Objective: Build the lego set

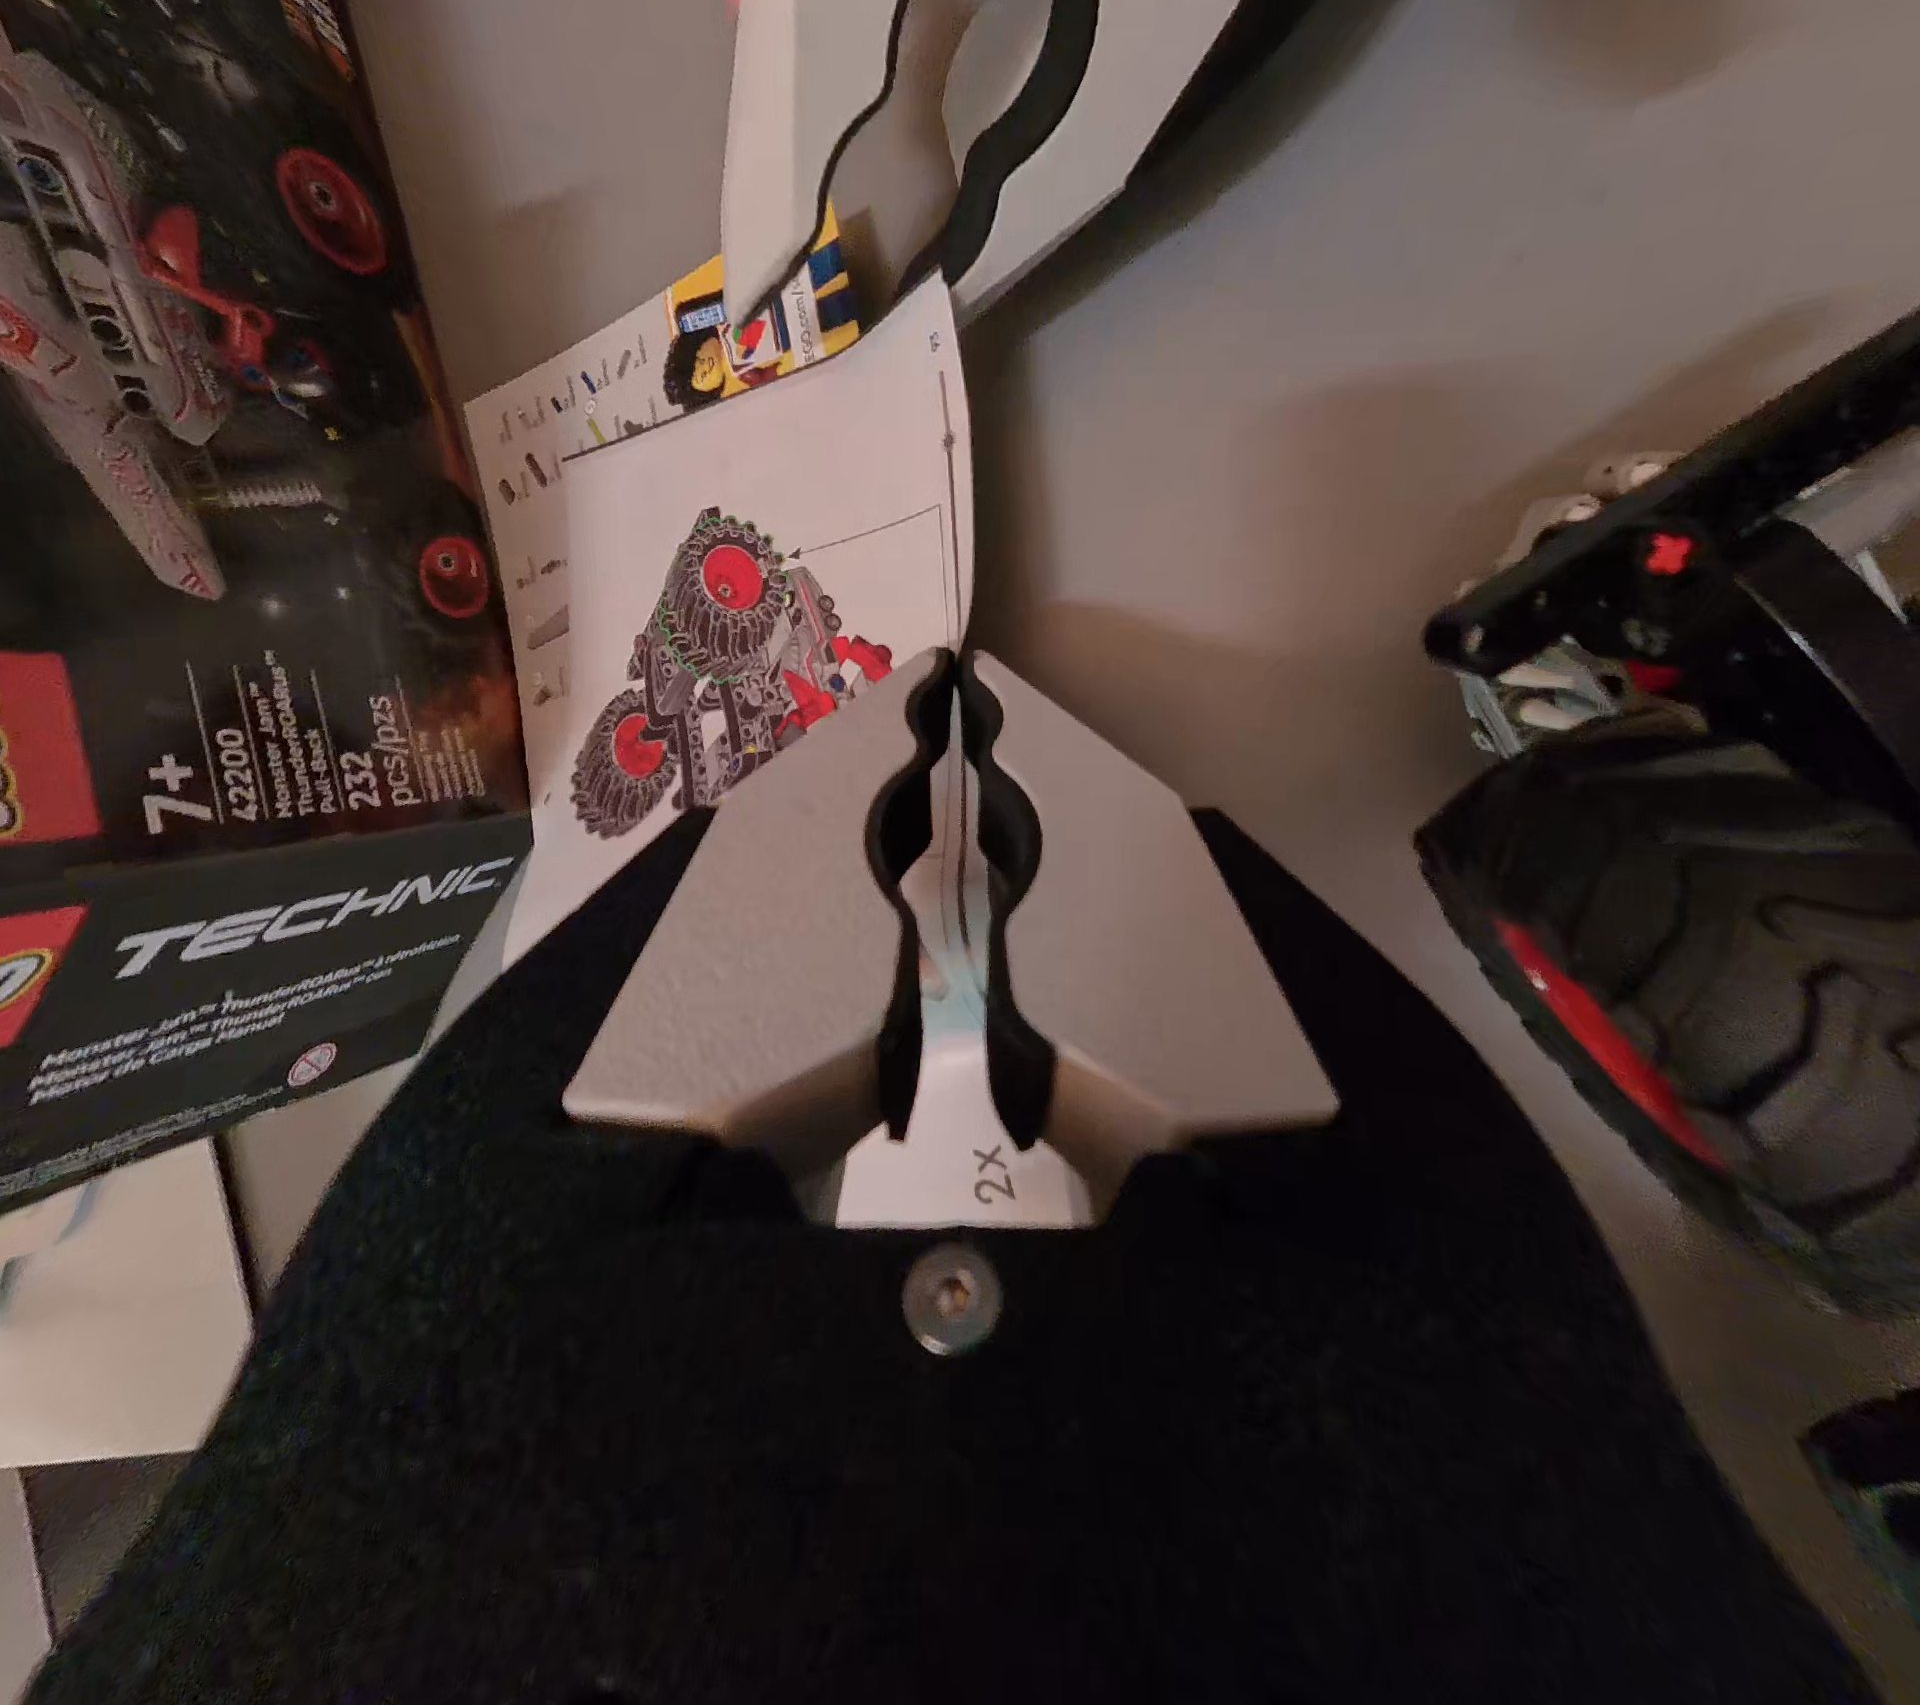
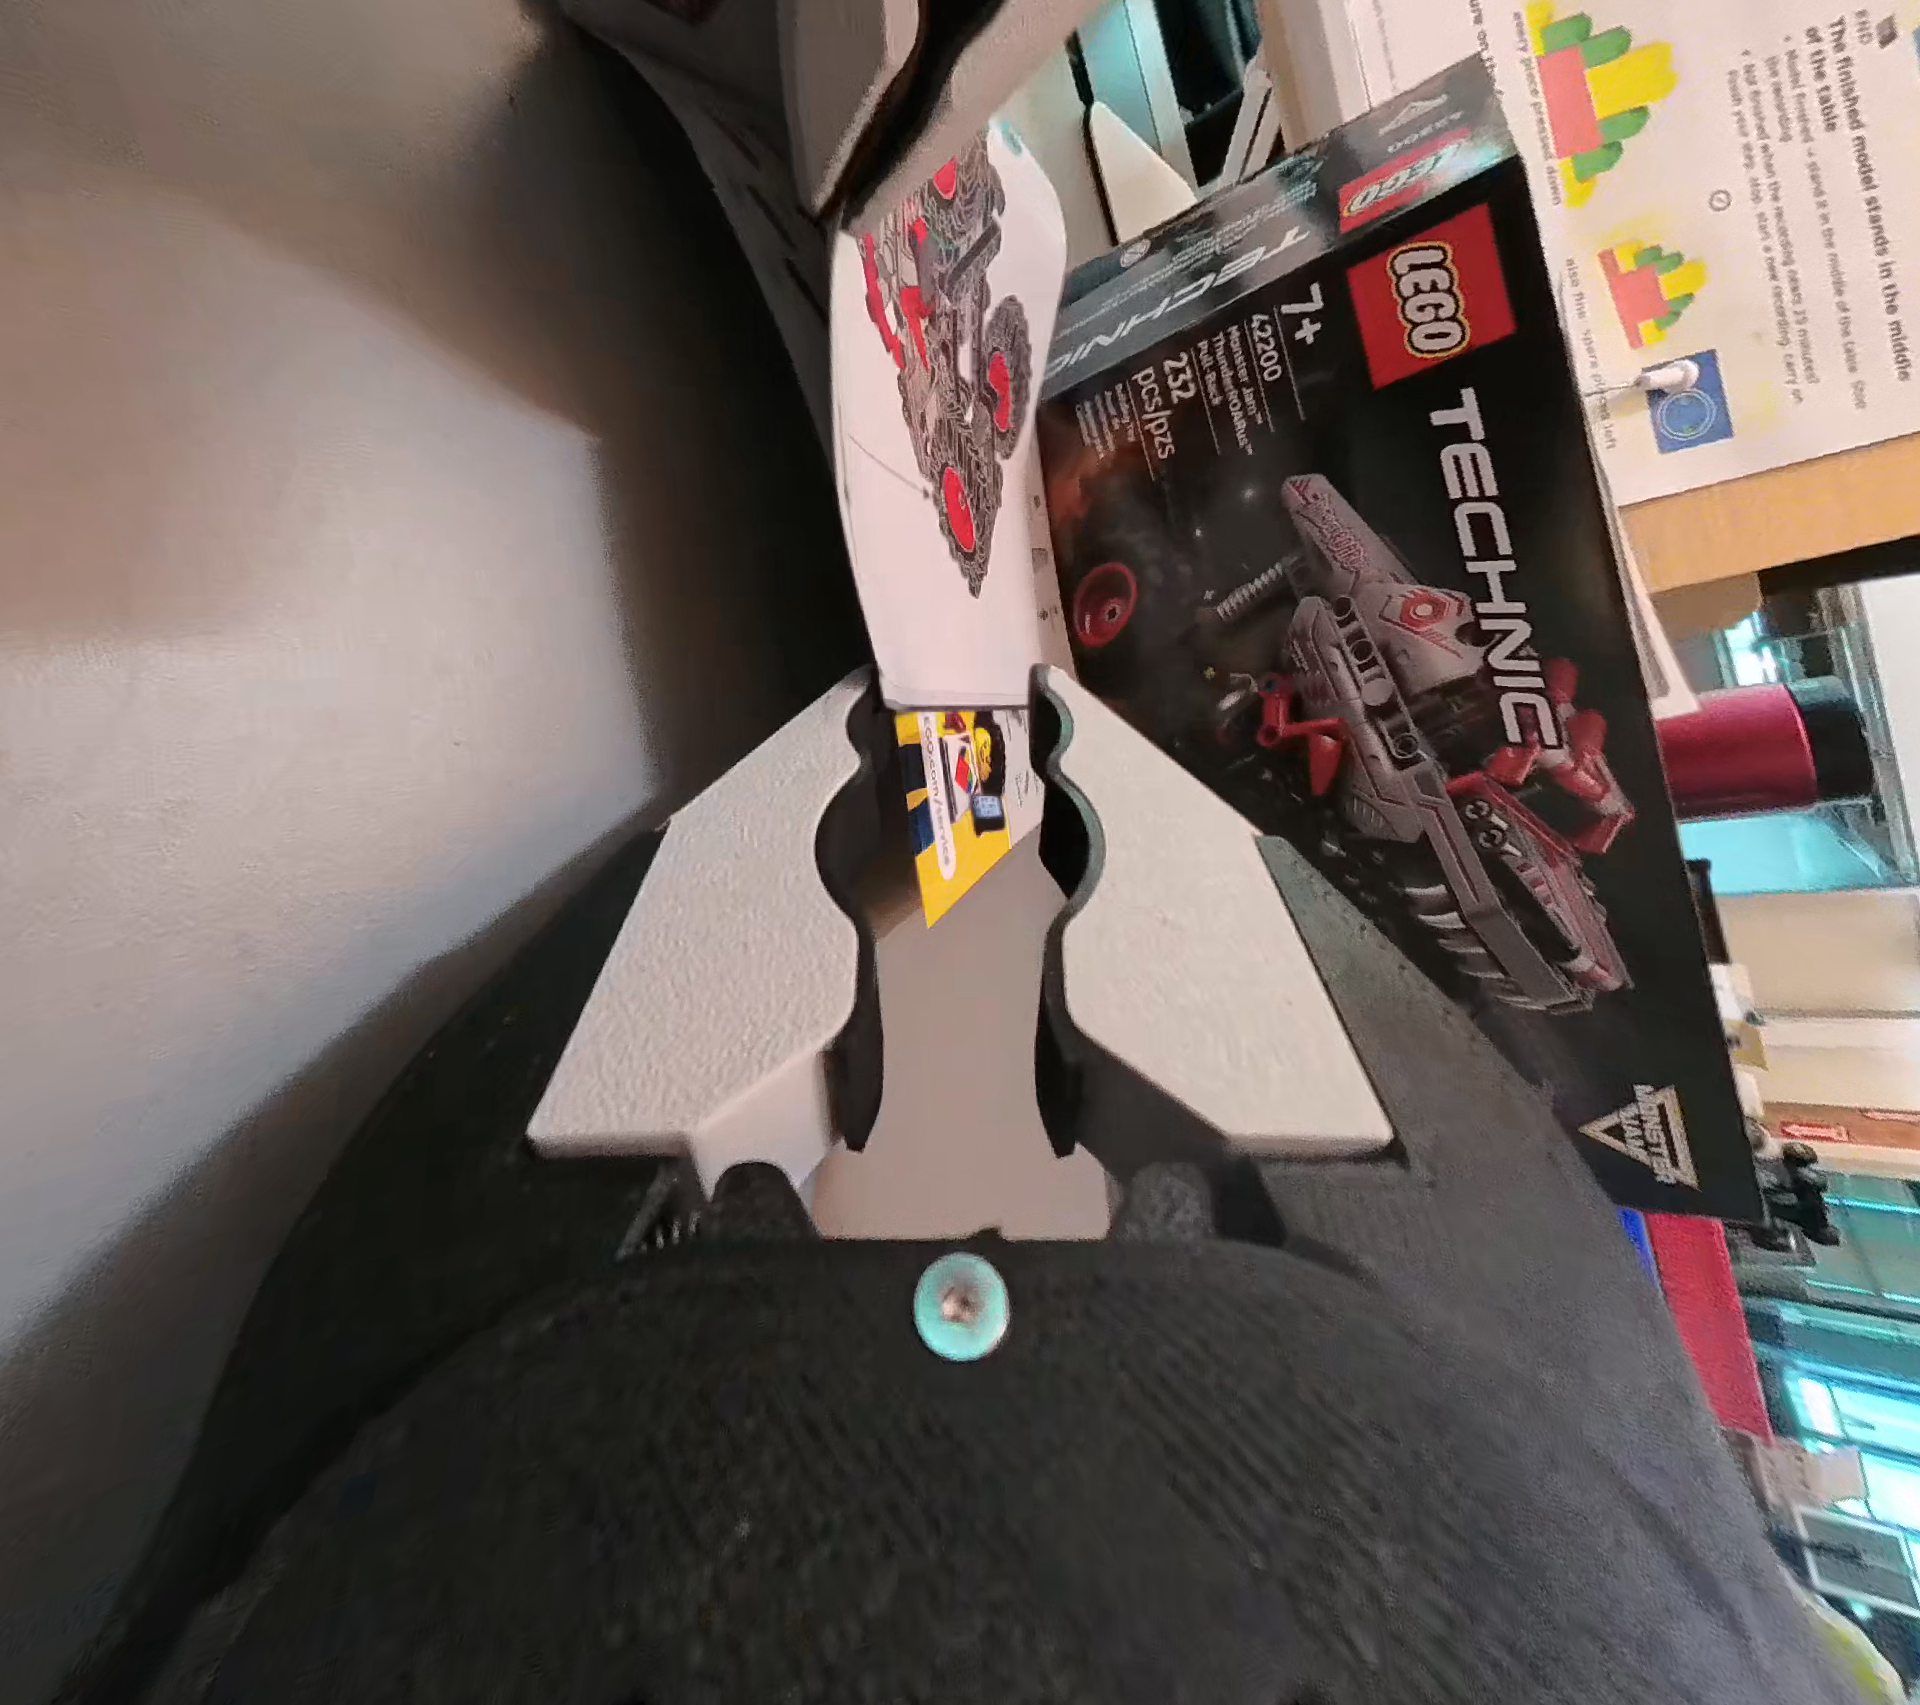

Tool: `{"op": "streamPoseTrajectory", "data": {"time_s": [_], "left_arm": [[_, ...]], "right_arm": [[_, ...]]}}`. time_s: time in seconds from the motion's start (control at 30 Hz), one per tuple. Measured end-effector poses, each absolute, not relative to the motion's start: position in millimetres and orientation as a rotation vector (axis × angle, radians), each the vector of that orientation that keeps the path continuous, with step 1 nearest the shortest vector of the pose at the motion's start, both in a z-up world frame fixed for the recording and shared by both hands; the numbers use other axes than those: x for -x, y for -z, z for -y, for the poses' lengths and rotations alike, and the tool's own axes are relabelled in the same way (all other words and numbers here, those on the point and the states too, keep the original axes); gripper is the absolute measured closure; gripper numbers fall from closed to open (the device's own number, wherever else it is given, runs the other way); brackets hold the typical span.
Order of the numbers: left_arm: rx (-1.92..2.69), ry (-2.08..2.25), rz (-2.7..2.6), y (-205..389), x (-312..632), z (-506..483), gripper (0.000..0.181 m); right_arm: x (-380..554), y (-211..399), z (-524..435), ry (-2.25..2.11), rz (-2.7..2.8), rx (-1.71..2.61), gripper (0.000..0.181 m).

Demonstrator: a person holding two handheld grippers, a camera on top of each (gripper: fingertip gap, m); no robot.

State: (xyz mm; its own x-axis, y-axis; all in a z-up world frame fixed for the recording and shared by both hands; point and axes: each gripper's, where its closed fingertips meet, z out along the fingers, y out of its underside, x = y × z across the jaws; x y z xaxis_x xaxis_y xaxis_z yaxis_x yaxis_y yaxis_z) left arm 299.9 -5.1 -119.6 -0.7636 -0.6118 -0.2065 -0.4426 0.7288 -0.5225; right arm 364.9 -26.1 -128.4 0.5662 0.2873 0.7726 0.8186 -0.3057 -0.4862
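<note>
L gripper (image 1: 954, 668) is clamped on the edge of the instruction booklet (image 1: 748, 512): jaws together, a thin page running down between the wavy black pads. R gripper (image 2: 951, 689) has its jaws apart, straddling the booklet's far end by the yellow corner panel (image 2: 951, 824). Can't tell if either pad touches paper there. Same R gripper shows in the L wrist view at top, one tip (image 1: 764, 273) right at that yellow panel.

Booklet is lifted and bowed between the two, open at the wheeled-truck drawing. It sits just beside the set box (image 2: 1382, 647), which stands upright on the table (image 1: 1247, 408). The part-built model, w/ a big black tyre with red hub (image 1: 1683, 1011) and a black frame (image 1: 1621, 606), sits off to the L gripper's right, near but apart from the booklet.

Risks, my read:
- Single-sheet pinch on L. If R shuts and pulls away, the page likely tears or creases at the clamp.
- If R closes off-centre, it may grab only the corner, which folds instead of the page turning.
- Bowed paper is springy, so if L lets go before R grips, the booklet flops shut and the step gets lost.
- Box is v. close to the booklet's edge. A sideways sweep could knock it over.
- Model is within swing range on L's right. A wide move could clip the tyre and shift the build.
</note>
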Motion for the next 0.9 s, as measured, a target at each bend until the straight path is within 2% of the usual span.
{"op": "streamPoseTrajectory", "data": {"time_s": [0.17, 0.3, 0.9], "left_arm": [[0.831, 0.651, -2.553, 116.8, -297.4, 2.6, 0.181], [0.848, 0.643, -2.525, 113.2, -298.9, 0.4, 0.181], [0.897, 0.665, -2.421, 97.2, -294.1, -7.7, 0.181]], "right_arm": [[-358.4, 121.6, 24.9, 0.731, 0.932, 1.816, 0.162], [-356.1, 116.3, 23.8, 0.743, 0.935, 1.776, 0.180], [-357.4, 101.4, 17.6, 0.826, 0.898, 1.707, 0.181]]}}
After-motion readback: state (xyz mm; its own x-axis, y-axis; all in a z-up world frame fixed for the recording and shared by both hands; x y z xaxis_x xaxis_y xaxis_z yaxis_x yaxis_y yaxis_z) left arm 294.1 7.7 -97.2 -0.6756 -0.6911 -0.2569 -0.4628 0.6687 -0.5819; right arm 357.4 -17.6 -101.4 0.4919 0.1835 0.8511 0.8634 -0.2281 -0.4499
